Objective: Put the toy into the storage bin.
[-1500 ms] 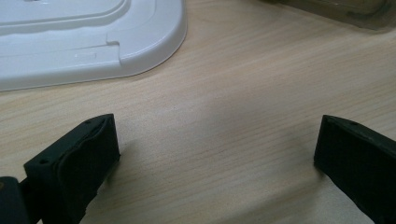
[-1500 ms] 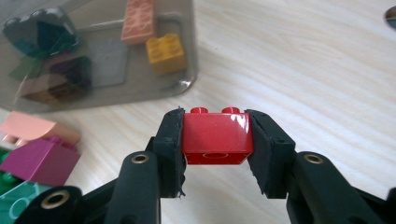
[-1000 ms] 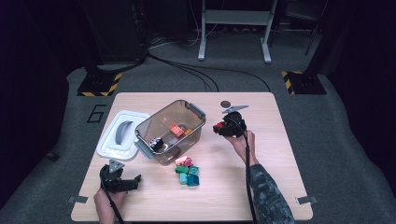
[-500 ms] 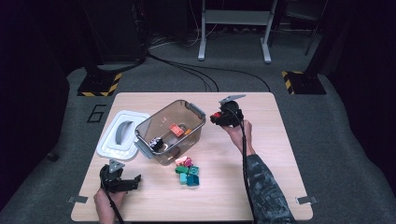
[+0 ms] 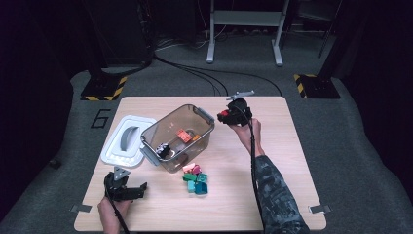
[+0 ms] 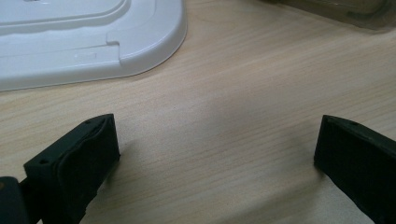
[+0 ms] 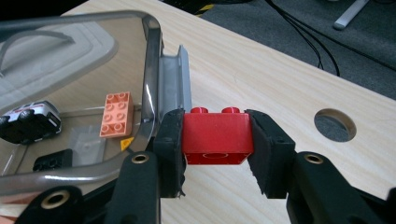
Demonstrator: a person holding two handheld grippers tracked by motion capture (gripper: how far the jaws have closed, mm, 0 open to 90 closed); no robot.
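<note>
A: Right gripper [image 7: 215, 140] status?
B: Clamped on a red brick [image 7: 217, 137], held just outside the clear bin [image 5: 207, 122], toward the table's [image 5: 272, 161] far edge.
A: Left gripper [image 6: 215, 154]?
B: Jaws spread wide, nothing between them, at the near left corner beside the white lid [image 6: 93, 42].

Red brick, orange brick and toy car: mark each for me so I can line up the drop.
red brick [image 7: 217, 132], right gripper view, front face, held between the tongs.
orange brick [image 7: 117, 114], right gripper view, studded top, inside the bin.
toy car [image 7: 29, 120], right gripper view, its roof, inside the bin.
</note>
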